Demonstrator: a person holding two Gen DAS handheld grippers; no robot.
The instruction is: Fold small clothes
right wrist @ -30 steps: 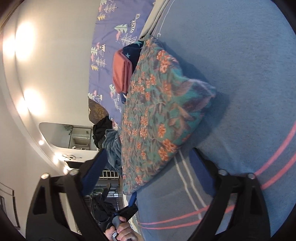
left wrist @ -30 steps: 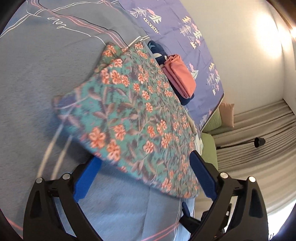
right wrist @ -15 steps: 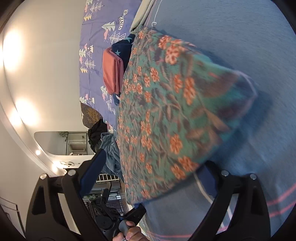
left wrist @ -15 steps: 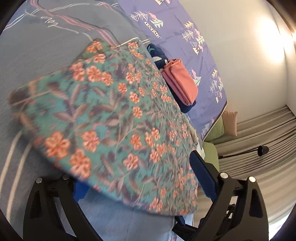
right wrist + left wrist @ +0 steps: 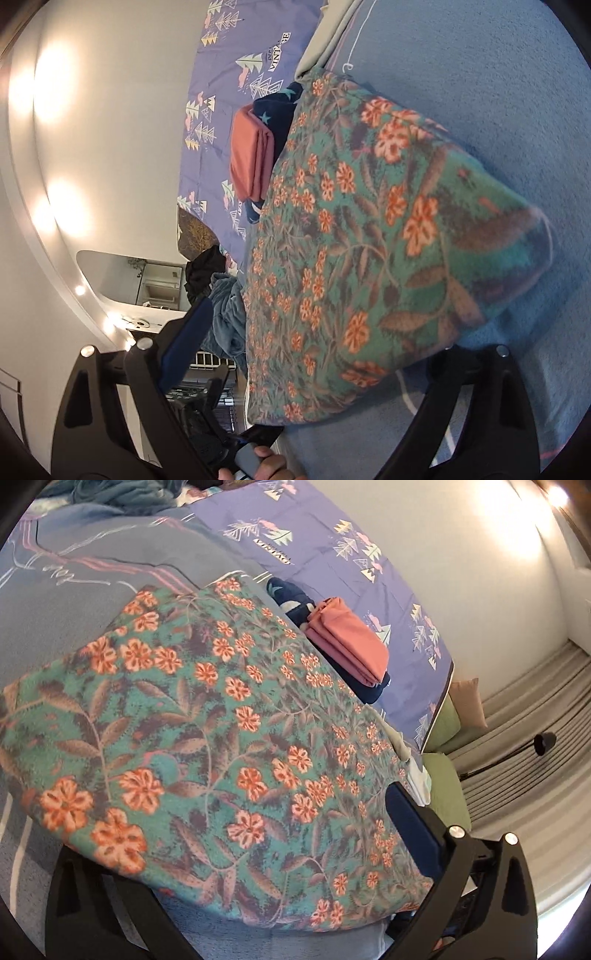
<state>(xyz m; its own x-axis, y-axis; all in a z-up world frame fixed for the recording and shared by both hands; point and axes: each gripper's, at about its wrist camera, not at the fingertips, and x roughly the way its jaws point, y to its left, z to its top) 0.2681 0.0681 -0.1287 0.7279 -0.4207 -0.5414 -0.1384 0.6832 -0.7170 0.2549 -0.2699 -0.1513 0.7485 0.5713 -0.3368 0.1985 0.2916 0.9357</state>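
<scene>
We see the floral cloth (image 5: 207,738) folded on the bed (image 5: 55,627), between both wide-open tongs: left tongs (image 5: 236,853) (jaws just opening) and right tongs (image 5: 325,354), apparently slid beneath its edges.

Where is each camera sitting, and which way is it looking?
Left wrist: rides on the left gripper, looks along its wide-open fingers over the floral cloth toward the pink folded cloth and the wall; no body part shows.
Right wrist: rides on the right gripper, looks along its wide-open fingers at the same floral cloth from the opposite side; the person's hand shows at the bottom edge.
Shared: the floral cloth, pink folded cloth, navy cloth and purple tree-print sheet.
</scene>
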